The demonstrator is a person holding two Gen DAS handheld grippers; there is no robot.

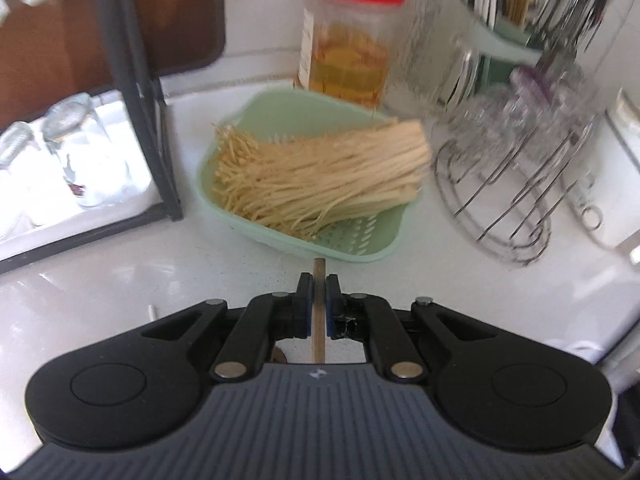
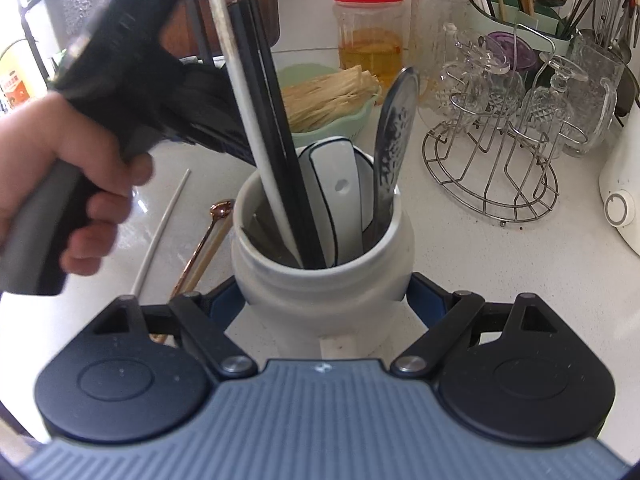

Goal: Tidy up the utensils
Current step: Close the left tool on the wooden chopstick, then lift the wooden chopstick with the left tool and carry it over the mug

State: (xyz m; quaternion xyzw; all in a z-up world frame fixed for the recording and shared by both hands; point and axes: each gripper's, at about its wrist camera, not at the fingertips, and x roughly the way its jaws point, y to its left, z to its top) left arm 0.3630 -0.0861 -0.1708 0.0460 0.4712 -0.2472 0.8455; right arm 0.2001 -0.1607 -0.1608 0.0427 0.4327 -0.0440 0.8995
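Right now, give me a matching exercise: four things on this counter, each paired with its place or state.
Things:
1. wooden chopstick
2. white jar
3. enoki mushrooms
4. white chopstick

States:
A. lying loose on the counter
B. piled in the green basket
C. pinched in the left gripper
D. between the right gripper's wide jaws

Pairs: 1-C, 2-D, 3-B, 4-A

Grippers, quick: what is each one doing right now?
Left gripper: closed on a thin wooden stick.
Right gripper: closed around the white utensil jar.
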